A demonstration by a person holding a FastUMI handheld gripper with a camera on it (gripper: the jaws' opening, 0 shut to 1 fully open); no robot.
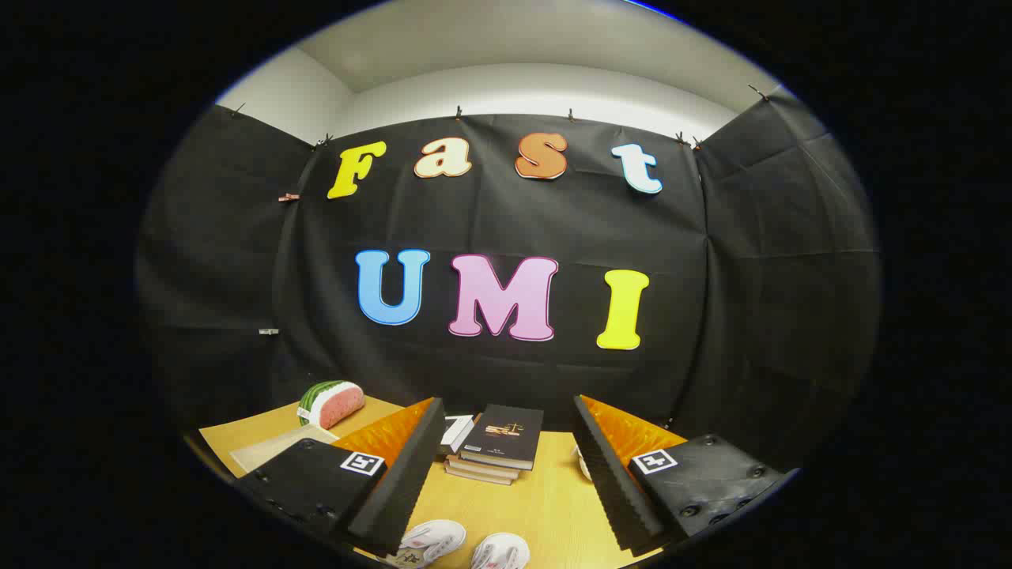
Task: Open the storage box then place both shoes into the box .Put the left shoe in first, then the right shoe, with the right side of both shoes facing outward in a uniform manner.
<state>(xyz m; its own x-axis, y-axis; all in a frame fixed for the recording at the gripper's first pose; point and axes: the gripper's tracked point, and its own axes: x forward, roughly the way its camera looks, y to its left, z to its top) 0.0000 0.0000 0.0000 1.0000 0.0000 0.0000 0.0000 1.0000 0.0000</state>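
Above a wooden table (545, 498), the gripper (506, 466) hangs with its two fingers spread wide apart, holding nothing; bare tabletop shows in the gap between them. Down between the fingers, close under them, lie the toes of two white shoes (466, 545) side by side, the left-hand one (431, 541) just beside the left finger's tip and the other (500, 551) a little to its right, the two near each other but apart. Whether they touch the fingers cannot be told. Beyond the fingers, in the gap between their far ends, sits a stack of books (494, 446) with a dark-covered book on top, and a small white box-like item (456, 431) leans against its left side. Past the left finger, a watermelon-slice toy (332, 403) rests near the table's far edge, with a pale flat sheet (273, 449) lying just in front of it. Beside the right finger's inner edge, a small pale object (582, 465) peeks out, too hidden to identify.
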